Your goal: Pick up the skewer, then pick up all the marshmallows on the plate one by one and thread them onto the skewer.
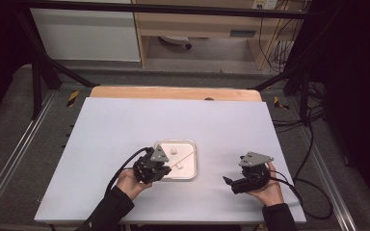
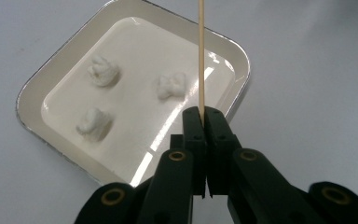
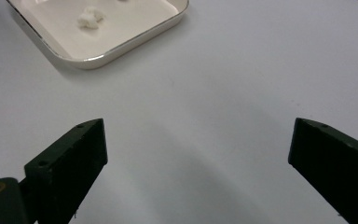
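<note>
- The counter (image 1: 125, 125), a pale sheet over a wooden top, lies under both sets of jaws and carries everything; its bare surface fills the gap between the right jaws in the right gripper view.
- The tray (image 2: 32, 88), a shallow white square dish with rounded corners and a shiny rim, sits on the counter just ahead of the left jaws and slightly to their left in the left gripper view; in the right gripper view its near corner (image 3: 121, 46) lies well ahead of the right jaws, up and to their left.
- The left gripper (image 2: 204, 114) has its jaws pressed together on the skewer, the tips hanging over the tray's near edge; in the high view it (image 1: 167, 166) sits at the tray's left side, held by the left hand (image 1: 130, 182).
- The right gripper (image 3: 198, 140) has its jaws spread wide with nothing between them; in the high view it (image 1: 231, 185) rests in the right hand (image 1: 270, 190), well apart from the tray, to its right.
- The skewer (image 2: 200, 51), a thin pale wooden stick, is pinched at its lower end and runs straight on from the left jaws, across the tray and past its far rim.
- Three white lumps (image 2: 103, 71) lie in the tray, ahead and left of the left jaws; the nearest to the skewer sits just beside it, and whether they touch I cannot tell.
</note>
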Demonstrator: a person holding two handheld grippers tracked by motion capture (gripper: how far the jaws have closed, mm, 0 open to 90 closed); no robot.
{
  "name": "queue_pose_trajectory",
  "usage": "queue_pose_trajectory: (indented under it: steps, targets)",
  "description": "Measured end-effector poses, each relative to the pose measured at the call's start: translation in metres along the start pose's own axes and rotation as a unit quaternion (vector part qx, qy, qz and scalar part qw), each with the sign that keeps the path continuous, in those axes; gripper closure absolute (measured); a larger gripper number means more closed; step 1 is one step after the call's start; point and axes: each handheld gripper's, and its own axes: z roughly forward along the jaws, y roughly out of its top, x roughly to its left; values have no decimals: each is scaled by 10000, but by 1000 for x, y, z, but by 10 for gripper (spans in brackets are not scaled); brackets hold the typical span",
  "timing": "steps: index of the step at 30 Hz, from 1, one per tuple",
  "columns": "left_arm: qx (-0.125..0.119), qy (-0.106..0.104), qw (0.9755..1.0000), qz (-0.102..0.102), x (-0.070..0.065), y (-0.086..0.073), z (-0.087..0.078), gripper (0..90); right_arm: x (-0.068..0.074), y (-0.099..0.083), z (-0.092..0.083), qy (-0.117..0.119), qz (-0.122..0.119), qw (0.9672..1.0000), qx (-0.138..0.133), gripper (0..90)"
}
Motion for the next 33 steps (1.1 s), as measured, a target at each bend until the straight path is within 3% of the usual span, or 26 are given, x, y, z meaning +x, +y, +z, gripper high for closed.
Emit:
queue_pose_trajectory:
  steps: [12, 19, 24, 29, 33]
  targets:
    - [-447, 209, 9981, -364, 12, -31, -19, 885, 2, 6, 9, 187, 375, 9991, -72, 24]
    - [-584, 315, 9964, -531, 18, -49, -29, 885, 6, 15, 14, 417, 560, 9974, -167, 25]
    - [-723, 350, 9947, -644, 20, -60, -34, 885, 9, 23, 20, 715, 633, 9952, -191, 30]
    - [-815, 377, 9935, -706, 22, -69, -36, 885, 13, 30, 26, 740, 615, 9952, -203, 22]
    - [-900, 369, 9923, -764, 22, -74, -38, 885, 14, 35, 31, 758, 750, 9940, -260, 22]
